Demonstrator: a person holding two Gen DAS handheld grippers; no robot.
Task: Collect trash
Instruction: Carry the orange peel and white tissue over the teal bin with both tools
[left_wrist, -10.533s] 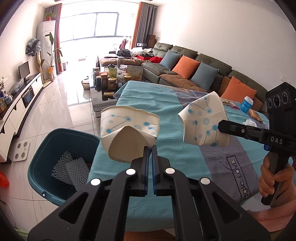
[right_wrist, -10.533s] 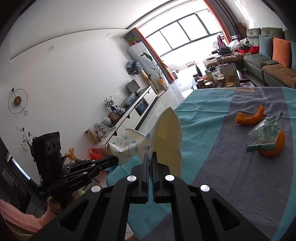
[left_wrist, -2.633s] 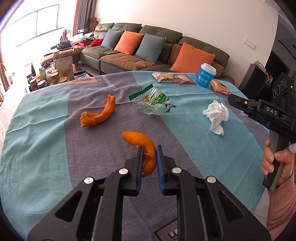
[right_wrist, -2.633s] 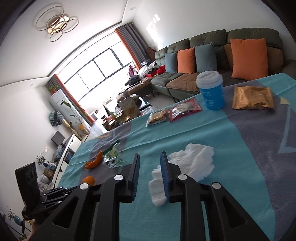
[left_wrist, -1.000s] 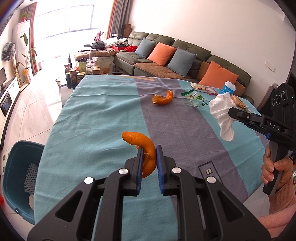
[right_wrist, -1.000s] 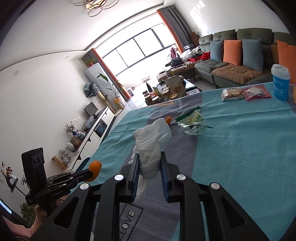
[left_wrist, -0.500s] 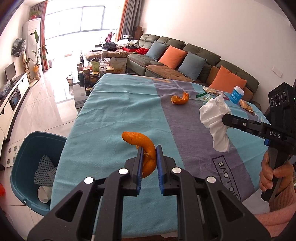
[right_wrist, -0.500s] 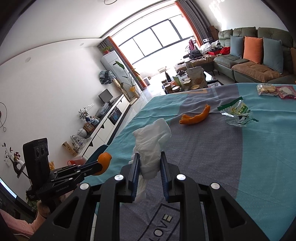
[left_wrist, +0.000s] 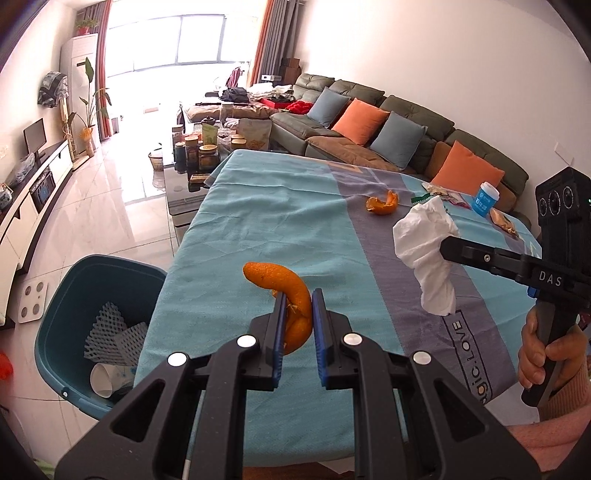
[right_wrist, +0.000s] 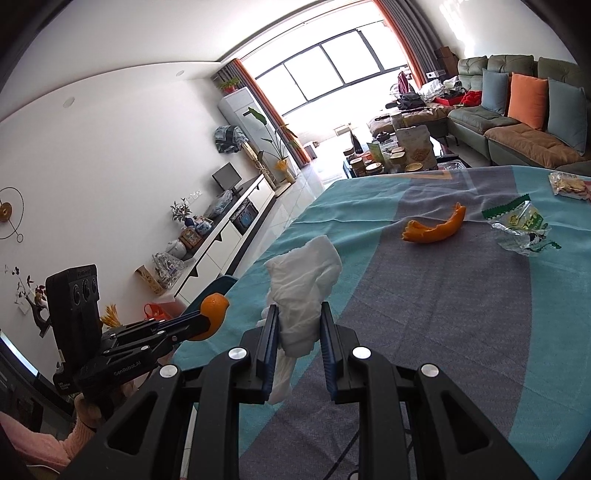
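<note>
Carrying two pieces of trash above the cloth-covered table (left_wrist: 258, 221), apparently toward the bin: that looks like the step in hand. Left gripper (left_wrist: 297, 314) clenching a curled orange peel (left_wrist: 286, 291), the peel's lower end squeezed between the blue pads and its upper end arching up and to the left of the tips. Right gripper (right_wrist: 295, 328) pinching a crumpled white tissue (right_wrist: 303, 280), most of the wad bulging above the tips, a tail trailing down beneath the left jaw.

Teal bin (left_wrist: 66, 295) sitting on the floor below and left of the left gripper's tips, beside the table edge, already holding white foam netting (left_wrist: 110, 336) and a paper cup (left_wrist: 105, 376). From the right wrist view, only a sliver of the bin's rim (right_wrist: 221, 282) peeking out just above the peel held in the other gripper.

Next, probably: bringing each gripper out past the table edge and over the bin mouth, then parting the jaws so peel and tissue drop inside. Tissue likely clinging or drifting, so releasing low and centred seems wise.

Still waiting farther out ahead of both grippers on the cloth: a second orange peel (right_wrist: 434, 227) and a crinkled green-and-clear wrapper (right_wrist: 522, 229).
</note>
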